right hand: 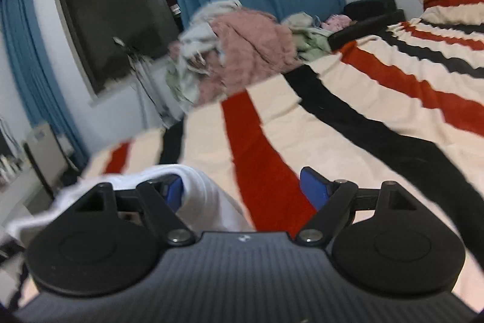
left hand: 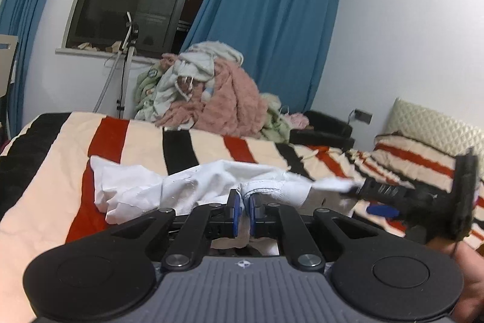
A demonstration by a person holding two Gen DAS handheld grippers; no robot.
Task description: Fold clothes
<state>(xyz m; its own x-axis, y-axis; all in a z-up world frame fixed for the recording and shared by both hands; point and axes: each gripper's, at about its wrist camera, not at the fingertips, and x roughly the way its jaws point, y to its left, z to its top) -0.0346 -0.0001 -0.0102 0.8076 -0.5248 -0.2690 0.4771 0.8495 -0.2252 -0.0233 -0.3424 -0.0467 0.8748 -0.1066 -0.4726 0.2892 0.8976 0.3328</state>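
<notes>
A crumpled white garment [left hand: 145, 189] lies on the striped bedspread [left hand: 51, 180]. In the left wrist view my left gripper [left hand: 242, 206] is shut, its blue pads [left hand: 232, 209] pinching a fold of that garment. To the right, the right gripper [left hand: 360, 189] comes in from the side with its tip at the garment's stretched-out edge. The right wrist view shows my right gripper [right hand: 243, 189] open wide. The white garment [right hand: 208, 202] drapes against its left finger [right hand: 174, 191], while the right finger [right hand: 313, 186] is bare above the bedspread [right hand: 348, 117].
A tall pile of pink, green and white clothes [left hand: 211, 93] sits past the bed's far edge. A black seat [left hand: 326, 129] stands beside it. A tripod stand [left hand: 127, 65] is under the window. A striped pillow [left hand: 417, 153] and the padded headboard [left hand: 435, 120] lie to the right.
</notes>
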